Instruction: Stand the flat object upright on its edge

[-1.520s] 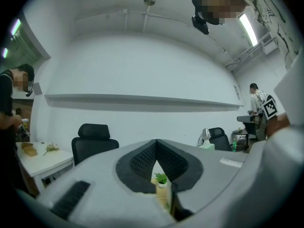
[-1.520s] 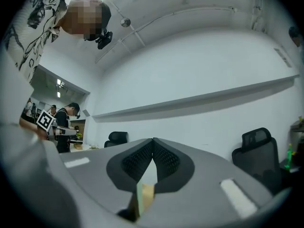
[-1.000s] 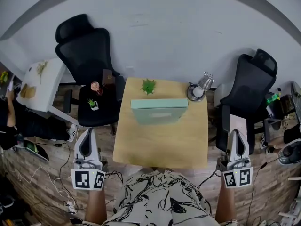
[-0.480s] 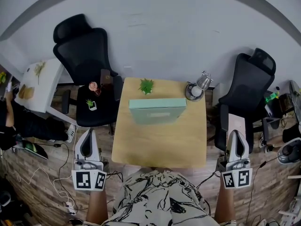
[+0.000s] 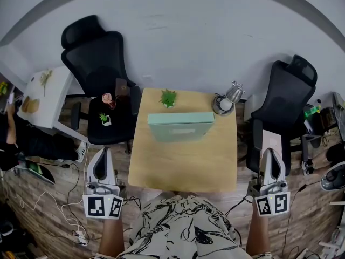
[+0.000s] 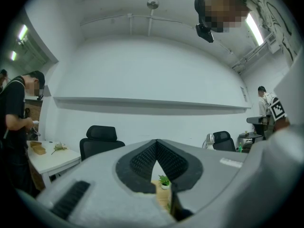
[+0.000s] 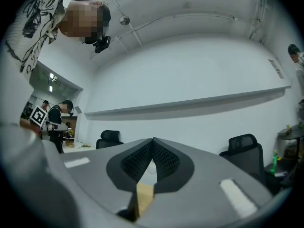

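Observation:
A flat mint-green box point(image 5: 181, 126) sits on the far half of the small wooden table point(image 5: 183, 166). It shows a narrow pale band along its far top and a broad face turned toward me, so it looks to be standing on its long edge. My left gripper point(image 5: 102, 151) hangs off the table's near left corner, shut and holding nothing. My right gripper point(image 5: 270, 151) is off the near right corner, also shut and holding nothing. In the left gripper view the pads point(image 6: 142, 161) meet at the tip, as do the pads point(image 7: 165, 161) in the right gripper view.
A small potted plant point(image 5: 168, 98) and a desk lamp point(image 5: 229, 99) stand along the table's far edge. Black office chairs flank the table, one on the left point(image 5: 99, 63) and one on the right point(image 5: 283, 107). A white side table point(image 5: 46, 93) and a person point(image 5: 8, 139) are at far left.

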`<state>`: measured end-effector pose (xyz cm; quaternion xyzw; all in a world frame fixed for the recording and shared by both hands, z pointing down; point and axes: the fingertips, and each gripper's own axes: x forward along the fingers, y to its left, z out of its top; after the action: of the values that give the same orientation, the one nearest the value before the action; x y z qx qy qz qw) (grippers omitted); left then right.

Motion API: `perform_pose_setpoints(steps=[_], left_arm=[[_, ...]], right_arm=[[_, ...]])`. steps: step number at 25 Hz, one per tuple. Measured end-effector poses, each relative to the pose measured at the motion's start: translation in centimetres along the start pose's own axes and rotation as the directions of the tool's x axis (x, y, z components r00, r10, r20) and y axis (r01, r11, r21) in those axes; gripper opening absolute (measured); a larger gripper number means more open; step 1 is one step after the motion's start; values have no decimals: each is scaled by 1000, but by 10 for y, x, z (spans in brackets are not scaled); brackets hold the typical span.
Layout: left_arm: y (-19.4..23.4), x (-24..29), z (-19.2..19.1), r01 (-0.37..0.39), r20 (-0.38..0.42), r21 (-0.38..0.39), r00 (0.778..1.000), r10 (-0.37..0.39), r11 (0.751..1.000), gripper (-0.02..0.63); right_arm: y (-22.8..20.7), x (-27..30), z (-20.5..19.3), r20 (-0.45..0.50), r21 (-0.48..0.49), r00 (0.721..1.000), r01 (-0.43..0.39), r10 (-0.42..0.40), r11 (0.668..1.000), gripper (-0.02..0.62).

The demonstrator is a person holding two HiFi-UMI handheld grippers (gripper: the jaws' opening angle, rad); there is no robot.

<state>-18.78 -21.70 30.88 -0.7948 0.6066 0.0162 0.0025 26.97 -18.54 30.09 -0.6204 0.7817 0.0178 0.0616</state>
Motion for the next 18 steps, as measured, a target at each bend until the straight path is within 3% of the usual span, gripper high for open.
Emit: perform_pose_setpoints(steps=[18], left_arm=[[-9,6,-11,19,-27,-4,999,-19,1000,2]], right_arm=[[-1,4,-2,-8,-12,1000,-13,13,1000,-8]])
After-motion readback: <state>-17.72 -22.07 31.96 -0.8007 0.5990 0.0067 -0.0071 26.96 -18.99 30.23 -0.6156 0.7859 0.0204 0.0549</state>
